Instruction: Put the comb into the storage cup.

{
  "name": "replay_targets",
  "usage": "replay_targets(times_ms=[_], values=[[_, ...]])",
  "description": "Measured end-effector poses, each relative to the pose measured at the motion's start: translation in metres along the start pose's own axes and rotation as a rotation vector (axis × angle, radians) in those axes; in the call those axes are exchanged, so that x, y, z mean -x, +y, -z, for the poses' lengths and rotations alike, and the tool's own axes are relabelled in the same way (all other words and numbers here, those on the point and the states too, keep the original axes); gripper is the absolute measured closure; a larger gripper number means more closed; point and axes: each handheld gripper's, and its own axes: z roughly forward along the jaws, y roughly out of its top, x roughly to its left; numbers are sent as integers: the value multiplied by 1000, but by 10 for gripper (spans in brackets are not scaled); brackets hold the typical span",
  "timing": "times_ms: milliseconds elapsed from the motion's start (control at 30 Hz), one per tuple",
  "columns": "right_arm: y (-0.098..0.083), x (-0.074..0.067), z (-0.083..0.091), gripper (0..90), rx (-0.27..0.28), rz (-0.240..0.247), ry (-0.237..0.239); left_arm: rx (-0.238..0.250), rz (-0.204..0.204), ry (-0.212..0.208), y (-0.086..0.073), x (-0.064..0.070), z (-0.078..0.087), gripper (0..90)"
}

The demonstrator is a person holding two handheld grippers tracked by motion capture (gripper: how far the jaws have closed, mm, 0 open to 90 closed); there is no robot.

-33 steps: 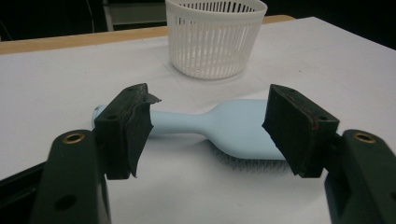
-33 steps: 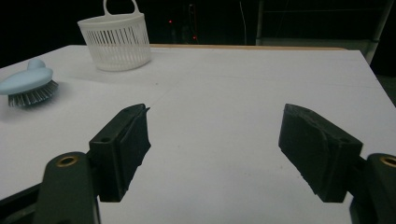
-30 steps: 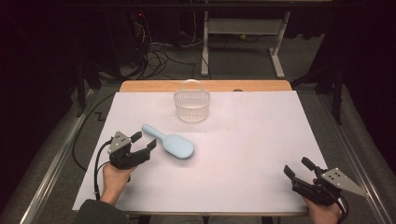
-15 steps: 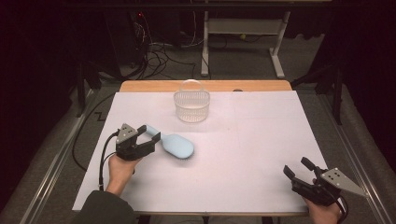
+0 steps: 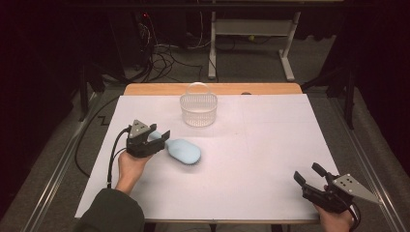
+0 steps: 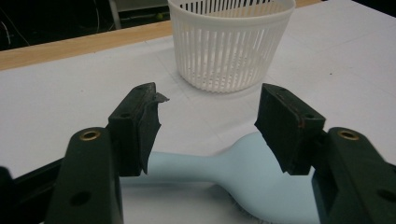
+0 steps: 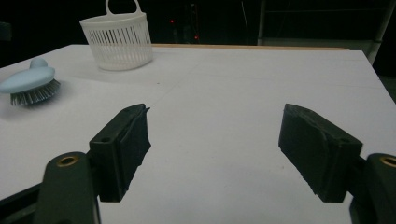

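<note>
table point(image 5: 270, 159) white top | basket point(image 5: 198, 109) white, upright, far-centre | brush point(image 5: 183, 150) lt-blue, bristles down, left-centre, near basket | L gripper point(image 5: 159, 139) astride brush handle, jaws just closing, pads not touching yet | R gripper point(image 5: 309, 175) spread, nothing in it, near-right corner

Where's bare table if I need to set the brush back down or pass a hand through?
Free: the white sheet between hairbrush and right tongs, and right of the basket. Crowded: the left, where the left tongs, just closing, straddle the brush handle without gripping, basket close behind.
</note>
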Motion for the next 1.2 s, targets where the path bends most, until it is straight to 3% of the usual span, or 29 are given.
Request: replay_targets(times_ms=[300,500,567,700,733,967,1000,1200], values=[[0,0,0,251,0,-2,1,-105,-31,-14,17,-1,-8,455],[0,0,0,252,-2,-2,1,-196,-17,-33,30,-5,-14,494],[0,0,0,253,-1,-1,2,-243,-22,-24,35,-5,-17,504],[0,0,0,255,-4,2,1,-280,-41,-14,39,-4,-20,521],[0,0,0,256,-4,2,1,-312,-40,-6,41,-4,-23,528],[0,0,0,258,-6,4,2,-383,-19,-2,45,-12,-32,559],[0,0,0,258,-7,4,2,-411,-14,6,45,-15,-35,566],[0,-1,-1,262,-12,1,2,-479,-53,56,44,-20,-40,606]])
